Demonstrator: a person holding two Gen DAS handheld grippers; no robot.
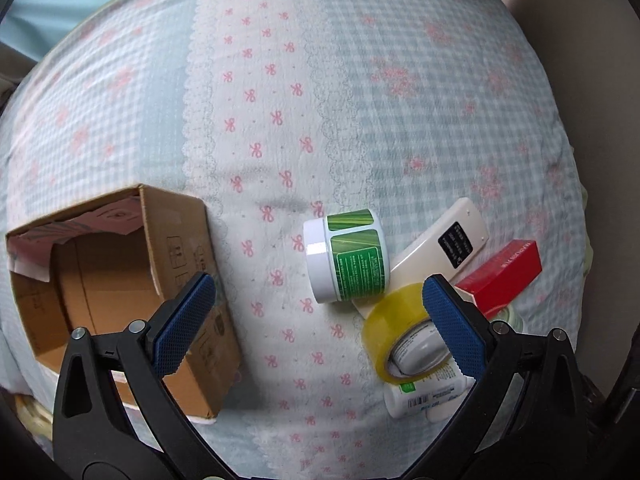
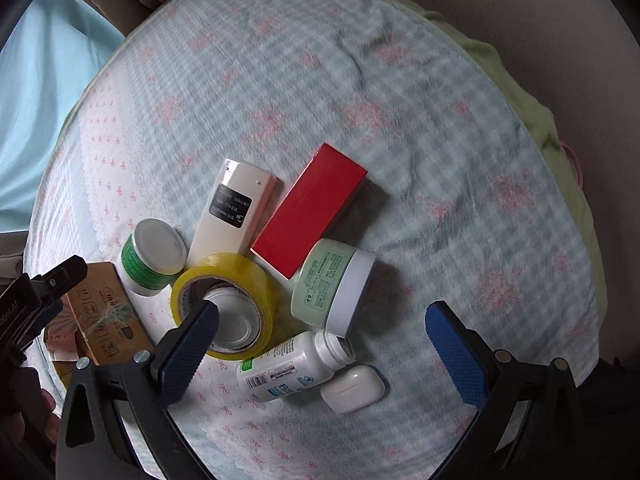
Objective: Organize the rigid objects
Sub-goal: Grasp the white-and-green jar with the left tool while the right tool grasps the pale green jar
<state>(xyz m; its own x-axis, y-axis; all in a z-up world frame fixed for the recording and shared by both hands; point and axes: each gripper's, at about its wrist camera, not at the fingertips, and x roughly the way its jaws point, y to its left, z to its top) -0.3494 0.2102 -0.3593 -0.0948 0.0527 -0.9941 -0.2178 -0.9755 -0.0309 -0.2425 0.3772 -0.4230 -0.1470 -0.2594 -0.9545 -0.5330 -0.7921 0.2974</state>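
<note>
a quilted bedspread (image 1: pixel 400 100) in pale blue gingham with pink bows covers the whole surface. on its left side lies an open brown cardboard box (image 1: pixel 120 280) with pink inner flaps, tipped so its mouth faces the left wrist camera. well to the right of it the small things lie in a cluster: a red rectangular carton (image 2: pixel 310 208), a cream plastic remote control (image 2: pixel 232 208) with a black label beside it, a roll of yellow packing tape (image 2: pixel 226 306) touching the remote's near end, a pale green cream jar with a white lid (image 2: pixel 334 290) on its side against the carton, a white jar with a green label (image 2: pixel 154 256) on its side left of the tape, a white pill bottle (image 2: pixel 290 366) lying below the tape, and a small white earbud case (image 2: pixel 352 388) touching the bottle's neck.

the left gripper (image 1: pixel 320 320) hovers between box and cluster, blue pads spread wide, holding nothing. the right gripper (image 2: pixel 320 348) hangs over the cluster, pads equally spread and empty, the pill bottle and earbud case between them.
</note>
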